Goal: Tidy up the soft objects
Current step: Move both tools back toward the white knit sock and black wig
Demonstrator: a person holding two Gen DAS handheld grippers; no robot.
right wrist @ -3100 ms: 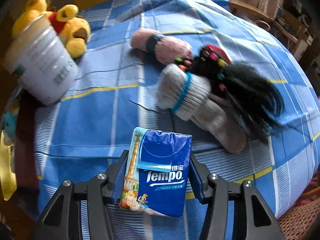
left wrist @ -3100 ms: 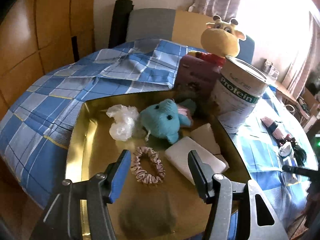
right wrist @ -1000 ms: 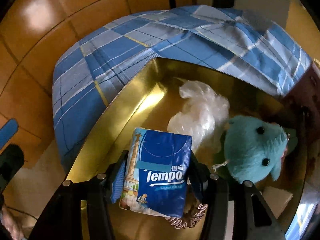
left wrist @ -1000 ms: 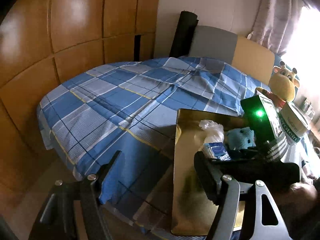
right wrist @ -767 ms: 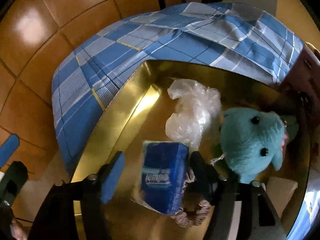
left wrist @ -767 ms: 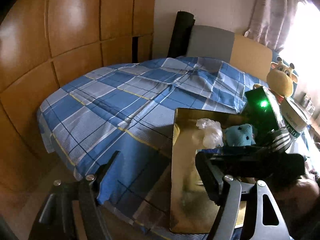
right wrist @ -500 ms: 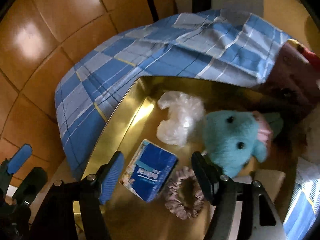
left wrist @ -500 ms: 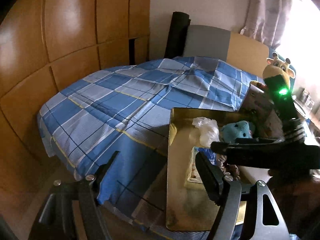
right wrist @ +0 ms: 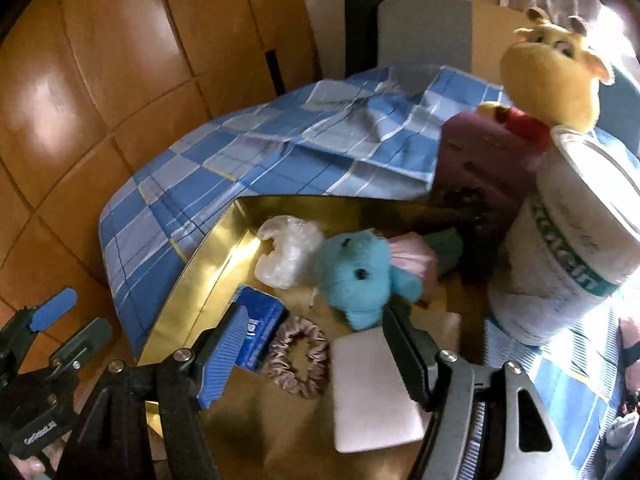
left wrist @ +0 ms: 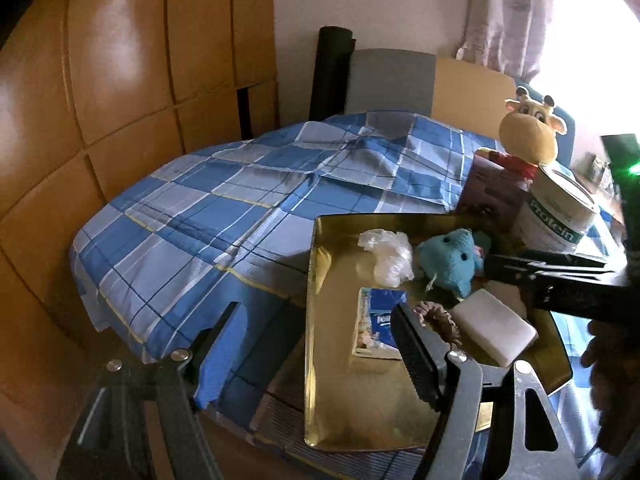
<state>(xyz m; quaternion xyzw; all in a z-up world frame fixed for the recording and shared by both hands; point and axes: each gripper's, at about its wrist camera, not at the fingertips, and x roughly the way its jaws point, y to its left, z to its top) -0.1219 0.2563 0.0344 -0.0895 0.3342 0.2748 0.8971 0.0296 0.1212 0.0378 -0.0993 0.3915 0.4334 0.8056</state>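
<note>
Now blue tissue pack [right wrist: 256,332], flat, in gold tray [right wrist: 192,280]

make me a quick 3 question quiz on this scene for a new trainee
1. True or false: the tissue pack lies in the gold tray.
2. What lies between the tissue pack and the white pad? A) scrunchie B) sock C) can
3. Fill in: the right gripper is ____ and holds nothing.

Key:
1. True. It lies flat near the tray's left wall, in front of the plastic bag.
2. A. The scrunchie lies between them, in front of the blue plush toy.
3. Open. The left gripper is open too.
</note>
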